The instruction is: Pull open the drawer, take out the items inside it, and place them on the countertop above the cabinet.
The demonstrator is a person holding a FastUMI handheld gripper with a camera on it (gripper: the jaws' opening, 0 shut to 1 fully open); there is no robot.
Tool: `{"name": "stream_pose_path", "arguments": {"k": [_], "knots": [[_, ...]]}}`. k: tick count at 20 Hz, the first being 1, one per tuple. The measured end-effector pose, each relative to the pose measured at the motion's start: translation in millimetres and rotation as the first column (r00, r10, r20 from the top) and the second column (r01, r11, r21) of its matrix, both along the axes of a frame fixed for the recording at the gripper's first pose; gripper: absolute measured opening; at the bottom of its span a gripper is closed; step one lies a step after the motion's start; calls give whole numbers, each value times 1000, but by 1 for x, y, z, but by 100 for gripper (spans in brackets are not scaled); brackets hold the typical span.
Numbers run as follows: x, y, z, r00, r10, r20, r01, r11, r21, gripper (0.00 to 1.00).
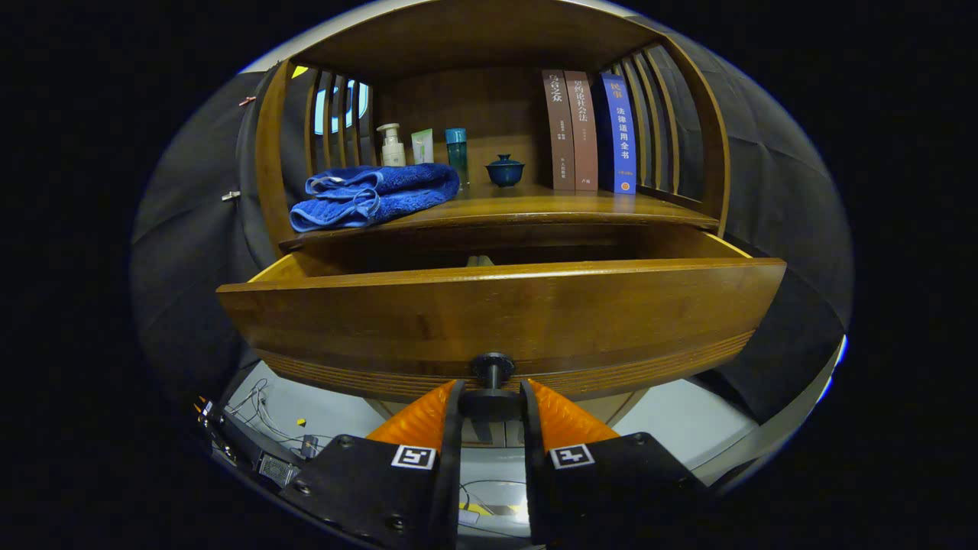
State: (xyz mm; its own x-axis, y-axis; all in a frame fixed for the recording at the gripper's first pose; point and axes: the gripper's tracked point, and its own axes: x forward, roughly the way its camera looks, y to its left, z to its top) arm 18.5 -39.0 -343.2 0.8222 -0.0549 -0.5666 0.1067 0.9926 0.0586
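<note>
Brown wooden drawer (497, 313), blue towel (374, 195), orange fingers (420, 416), seemingly black knob (492, 367).

Blue book (623, 134) spine: 法律适用全书.

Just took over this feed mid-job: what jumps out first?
The wide brown wooden drawer stands pulled open, its round black knob clamped between the orange tongs. On the countertop above, a folded blue towel lies left; a small dark blue lidded cup and three upright books stand right.
</note>
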Motion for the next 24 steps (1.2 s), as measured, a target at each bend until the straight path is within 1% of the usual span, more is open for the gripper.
{"name": "stream_pose_path", "arguments": {"k": [4, 8, 15, 17, 19, 21, 24], "knots": [[-27, 4, 4, 1000, 0, -18, 0, 1000, 10, 39], [-44, 5, 5, 999, -6, -31, 6, 1000, 20, 40], [-54, 6, -2, 998, -14, -55, 16, 999, 33, 39], [-54, 6, -2, 998, -16, -60, 18, 999, 39, 41], [-56, 6, 6, 998, -32, -52, 33, 999, 30, 47], [-58, 8, 32, 999, -32, 4, 32, 999, 15, 53], [-56, 12, 82, 996, -41, 75, 40, 999, 12, 86]]}}
